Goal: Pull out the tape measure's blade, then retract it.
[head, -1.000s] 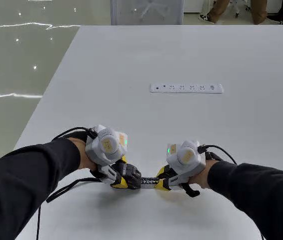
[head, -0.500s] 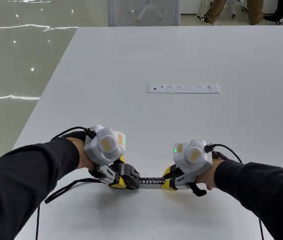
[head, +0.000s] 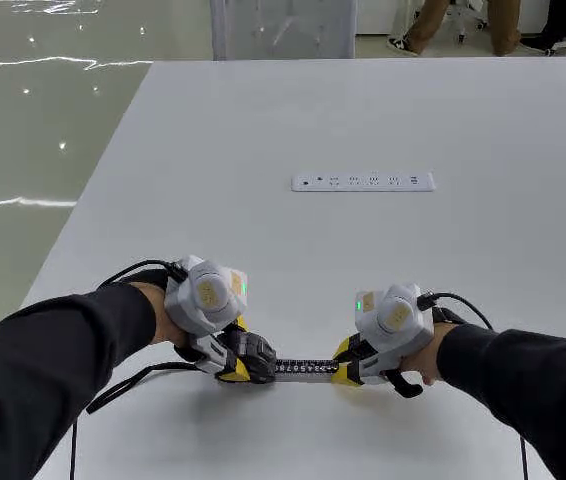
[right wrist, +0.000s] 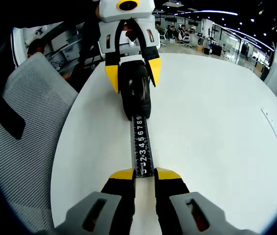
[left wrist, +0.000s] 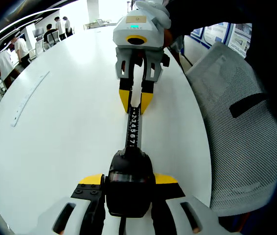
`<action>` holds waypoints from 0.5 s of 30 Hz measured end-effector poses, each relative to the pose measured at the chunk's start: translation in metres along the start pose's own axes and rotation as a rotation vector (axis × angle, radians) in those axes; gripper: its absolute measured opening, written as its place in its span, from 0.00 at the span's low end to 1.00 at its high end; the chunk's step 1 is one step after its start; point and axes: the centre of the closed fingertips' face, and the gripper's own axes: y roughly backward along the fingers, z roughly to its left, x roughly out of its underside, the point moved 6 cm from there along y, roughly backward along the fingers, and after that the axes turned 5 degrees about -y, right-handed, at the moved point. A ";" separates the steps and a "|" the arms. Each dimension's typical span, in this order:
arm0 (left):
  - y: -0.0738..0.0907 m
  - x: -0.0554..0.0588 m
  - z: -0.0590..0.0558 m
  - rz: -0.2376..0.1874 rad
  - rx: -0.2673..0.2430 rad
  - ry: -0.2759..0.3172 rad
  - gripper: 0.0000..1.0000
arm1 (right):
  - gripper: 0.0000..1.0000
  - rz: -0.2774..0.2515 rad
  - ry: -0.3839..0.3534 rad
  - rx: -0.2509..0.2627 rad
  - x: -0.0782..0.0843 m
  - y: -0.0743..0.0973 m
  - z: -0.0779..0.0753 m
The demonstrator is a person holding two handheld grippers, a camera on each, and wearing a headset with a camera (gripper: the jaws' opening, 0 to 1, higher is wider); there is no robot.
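Note:
A black tape measure case (head: pixel 252 355) rests near the white table's front edge, clamped by my left gripper (head: pixel 238 362). In the left gripper view the case (left wrist: pixel 128 181) sits between the yellow-tipped jaws (left wrist: pixel 128 182). Its black blade (head: pixel 305 367) with white numerals runs rightward to my right gripper (head: pixel 343 371), which is shut on the blade's end. The right gripper view has the blade (right wrist: pixel 142 147) stretching from my right gripper (right wrist: pixel 143 175) to the case (right wrist: pixel 134 90). Numerals up to about nine are exposed.
A white power strip (head: pixel 363 182) lies flat in the middle of the table (head: pixel 313 120). A grey mesh chair (left wrist: pixel 236 142) stands just off the table's near edge. Black cables (head: pixel 133 375) trail from the left gripper. People stand far off beyond the table.
My right gripper has moved rightward away from the left one, drawing more blade out of the case. The left gripper and case have stayed put.

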 end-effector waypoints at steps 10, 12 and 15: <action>0.000 0.000 -0.001 0.000 -0.005 -0.004 0.32 | 0.10 0.016 -0.006 0.011 0.011 0.009 -0.003; 0.000 0.000 -0.001 0.000 -0.005 -0.005 0.32 | 0.10 0.019 0.001 0.012 0.013 0.011 -0.003; 0.000 0.000 -0.001 0.002 -0.006 -0.008 0.32 | 0.10 0.020 0.000 0.015 0.016 0.014 -0.003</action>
